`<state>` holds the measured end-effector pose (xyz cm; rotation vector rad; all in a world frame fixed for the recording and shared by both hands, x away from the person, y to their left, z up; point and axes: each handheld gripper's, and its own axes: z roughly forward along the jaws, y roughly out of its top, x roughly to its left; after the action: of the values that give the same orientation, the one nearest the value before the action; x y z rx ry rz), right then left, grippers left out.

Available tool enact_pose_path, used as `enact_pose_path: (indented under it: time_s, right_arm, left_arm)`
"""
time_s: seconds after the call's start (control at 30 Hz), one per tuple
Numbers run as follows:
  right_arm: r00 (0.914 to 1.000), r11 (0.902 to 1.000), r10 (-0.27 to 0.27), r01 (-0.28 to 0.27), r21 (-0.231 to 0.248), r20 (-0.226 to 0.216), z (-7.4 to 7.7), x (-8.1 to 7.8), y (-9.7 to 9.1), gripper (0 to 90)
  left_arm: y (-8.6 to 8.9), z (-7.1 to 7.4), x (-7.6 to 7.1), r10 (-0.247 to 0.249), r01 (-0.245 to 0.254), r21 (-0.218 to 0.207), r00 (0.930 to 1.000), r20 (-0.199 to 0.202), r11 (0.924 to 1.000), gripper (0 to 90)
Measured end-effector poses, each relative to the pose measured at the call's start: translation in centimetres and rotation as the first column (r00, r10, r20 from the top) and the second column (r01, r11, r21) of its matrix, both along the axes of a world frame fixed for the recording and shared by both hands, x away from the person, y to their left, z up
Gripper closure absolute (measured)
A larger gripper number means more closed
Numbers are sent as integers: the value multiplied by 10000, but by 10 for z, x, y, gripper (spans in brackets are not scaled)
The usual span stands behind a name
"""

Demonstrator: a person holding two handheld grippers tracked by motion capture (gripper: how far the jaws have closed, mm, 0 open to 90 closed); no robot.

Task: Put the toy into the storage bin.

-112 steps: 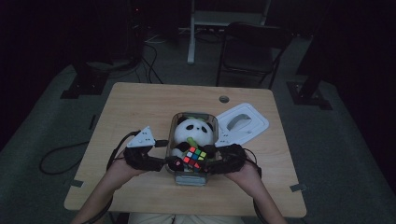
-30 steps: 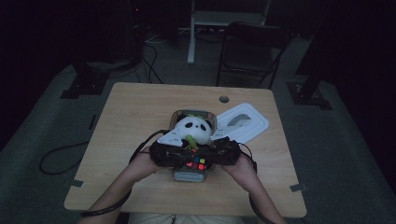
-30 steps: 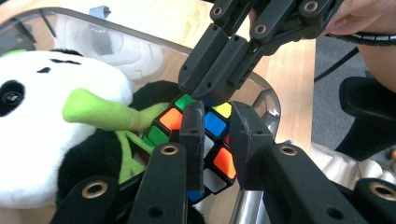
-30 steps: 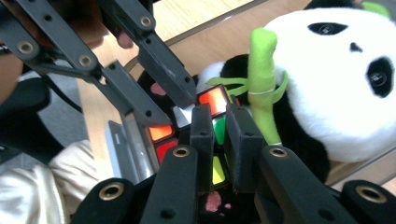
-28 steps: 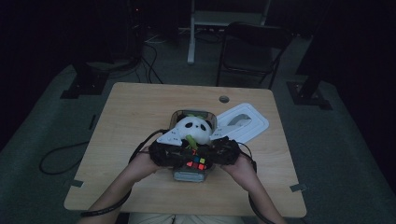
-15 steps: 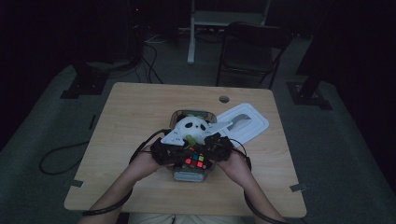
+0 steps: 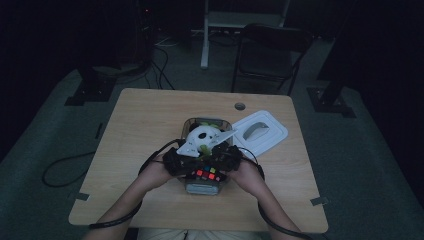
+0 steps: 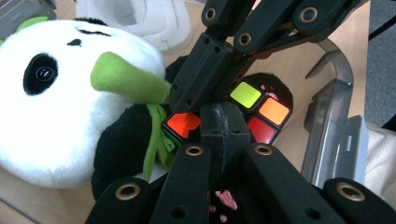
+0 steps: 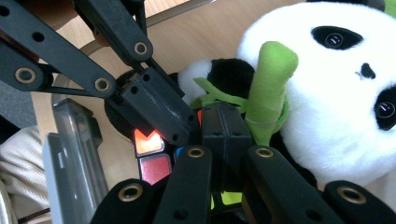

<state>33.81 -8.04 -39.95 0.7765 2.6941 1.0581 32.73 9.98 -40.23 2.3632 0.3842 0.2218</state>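
A puzzle cube with coloured tiles lies in the near end of a clear grey container, in front of a panda plush. My left gripper and right gripper meet tip to tip just above the cube. In the left gripper view my left gripper is shut with nothing between its jaws, over the cube. The other gripper's shut jaws come down from the top. In the right gripper view my right gripper is shut too, beside the panda's green bamboo stick and above the cube.
The container's white lid lies on the wooden table to the right of the container. The container wall rises close beside the cube. A chair stands beyond the table's far edge.
Both grippers stood apart at the cube's sides earlier. They have since drawn together and shifted slightly forward over the cube, so less of it shows from above.
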Motion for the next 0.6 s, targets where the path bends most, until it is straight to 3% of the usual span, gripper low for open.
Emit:
enact_pose_path:
  time_s: [0.1,0.23,0.4,0.47,0.53,0.6]
  right_arm:
    - [10000,9998,-38,36,-185,-70,-1,3,5,900]
    - [9993,9999,-139,140,21,-346,-3,7,5,900]
    - [9985,9990,-227,245,363,-494,-3,7,1,900]
    - [9974,9953,-46,114,958,-716,1,6,-6,889]
    - [9989,9934,-232,276,1111,-411,8,3,-12,709]
    - [9983,9879,-335,404,1495,-482,12,3,-21,584]
  left_arm:
    - [-1,0,0,95,-99,309,9999,132,9995,900]
    - [-2,0,1,166,-174,403,9996,208,9990,900]
    - [0,1,0,248,-249,79,9997,75,9997,900]
    - [7,7,-3,187,-186,-306,9998,54,9994,900]
    - [12,12,-6,169,-175,-970,9998,-66,9951,899]
    - [14,14,-8,343,-334,-1026,9994,72,9942,804]
